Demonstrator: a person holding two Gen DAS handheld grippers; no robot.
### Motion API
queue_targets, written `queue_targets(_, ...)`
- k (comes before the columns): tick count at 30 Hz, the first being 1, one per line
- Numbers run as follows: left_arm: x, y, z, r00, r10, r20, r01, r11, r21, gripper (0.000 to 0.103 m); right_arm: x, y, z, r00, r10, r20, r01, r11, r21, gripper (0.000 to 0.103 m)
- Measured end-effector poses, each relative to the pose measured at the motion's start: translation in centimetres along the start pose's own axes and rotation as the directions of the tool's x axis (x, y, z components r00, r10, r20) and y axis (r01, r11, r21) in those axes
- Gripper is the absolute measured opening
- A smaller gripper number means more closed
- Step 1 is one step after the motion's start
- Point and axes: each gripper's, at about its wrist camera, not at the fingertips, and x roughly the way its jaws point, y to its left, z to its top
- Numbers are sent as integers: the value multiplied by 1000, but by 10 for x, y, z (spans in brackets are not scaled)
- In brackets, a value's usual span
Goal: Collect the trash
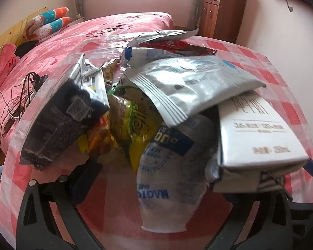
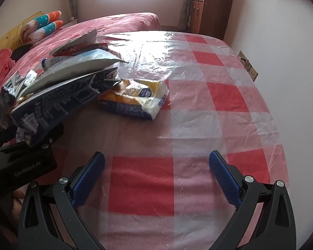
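Note:
A heap of trash lies on the red-and-white checked table (image 1: 119, 189). It holds a white milk carton (image 1: 258, 133), a silver pouch (image 1: 189, 85), a yellow snack bag (image 1: 135, 125), a dark packet (image 1: 56, 129) and a white-and-blue pouch (image 1: 164, 187). My left gripper (image 1: 200, 168) stands wide open around the heap. Its left pad (image 1: 83, 179) is clear of the trash, and the carton hides most of the right finger. In the right wrist view my right gripper (image 2: 156, 156) is open and empty over the cloth. A yellow-and-white packet (image 2: 135, 98) lies beyond it, beside the heap (image 2: 68, 87).
A clear plastic sheet covers the tablecloth (image 2: 198, 73). A bed with a pink cover (image 1: 119, 25) and pillows (image 1: 48, 23) adjoins the table's far left side. Cables (image 1: 25, 95) lie on it. A wooden cabinet (image 2: 210, 6) stands at the back. Wall sockets (image 2: 248, 66) sit by the table's right edge.

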Motion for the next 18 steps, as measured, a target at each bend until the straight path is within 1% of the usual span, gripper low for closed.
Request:
queue_targets(4, -9, 0, -15, 1000, -2, 1, 2, 1000, 7, 99, -11, 3, -13, 1000, 16, -1, -16, 1000, -16, 99)
queue_targets(6, -10, 1, -15, 1000, -4, -2, 4, 1000, 14, 99, -15, 2, -18, 1000, 21, -2, -21, 1000, -16, 99)
queue_targets(10, -21, -1, -27, 1000, -28, 6, 27, 999, 34, 99, -31, -6, -30, 999, 41, 18, -42, 998, 42, 99)
queue_targets(13, -39, 2, -39, 996, -68, 59, 67, 998, 20, 99, -49, -10, -36, 997, 35, 63, -39, 997, 62, 99)
queue_targets(16, -52, 8, -47, 993, -85, 76, 85, 996, 7, 99, -71, -14, -44, 990, 52, 128, -63, 995, 83, 99)
queue_targets(18, -62, 14, -49, 990, -103, 101, 103, 995, -2, 99, -86, -12, -47, 984, 46, 173, -63, 994, 91, 99)
